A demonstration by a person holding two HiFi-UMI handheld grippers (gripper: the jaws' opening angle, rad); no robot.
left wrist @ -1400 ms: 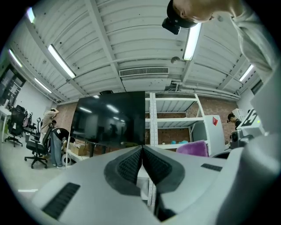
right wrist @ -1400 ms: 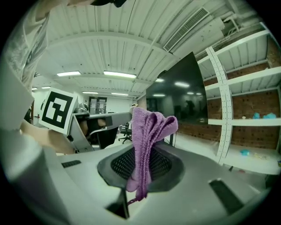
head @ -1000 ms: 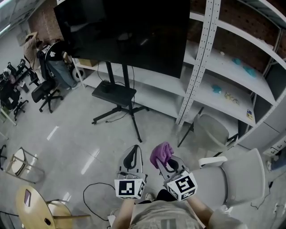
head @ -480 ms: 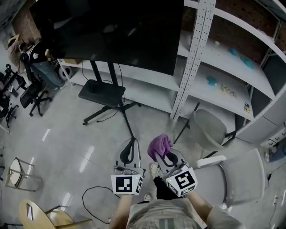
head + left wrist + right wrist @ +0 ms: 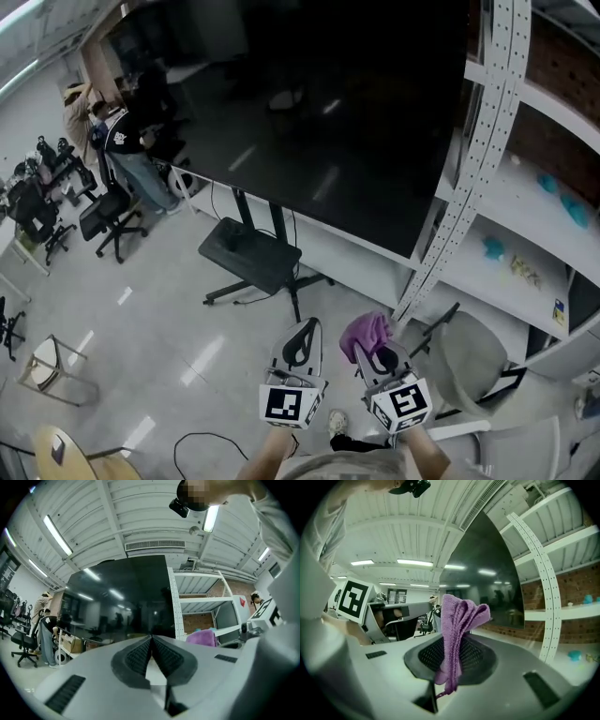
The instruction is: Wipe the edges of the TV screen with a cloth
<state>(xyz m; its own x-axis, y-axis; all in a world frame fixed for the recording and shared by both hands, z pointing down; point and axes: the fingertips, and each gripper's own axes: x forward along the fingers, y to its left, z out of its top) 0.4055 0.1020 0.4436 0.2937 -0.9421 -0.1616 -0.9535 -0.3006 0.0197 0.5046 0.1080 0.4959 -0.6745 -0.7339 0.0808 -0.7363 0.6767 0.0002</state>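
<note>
A large black TV screen on a wheeled stand fills the upper middle of the head view. It also shows dark in the left gripper view as the TV screen and at the upper right as the TV screen. My right gripper is shut on a purple cloth, which bunches above the pads as the cloth. My left gripper is shut with nothing in it, its pads pressed together. Both grippers hang below the screen's lower edge, apart from it.
A white metal shelving rack stands right of the TV with small blue items on its shelves. A grey chair is at the lower right. Office chairs and people are at the left. A cable lies on the floor.
The view has moved closer to the TV, which now fills far more of the frame. Both grippers keep their hold and spacing, with the cloth still in the right one.
</note>
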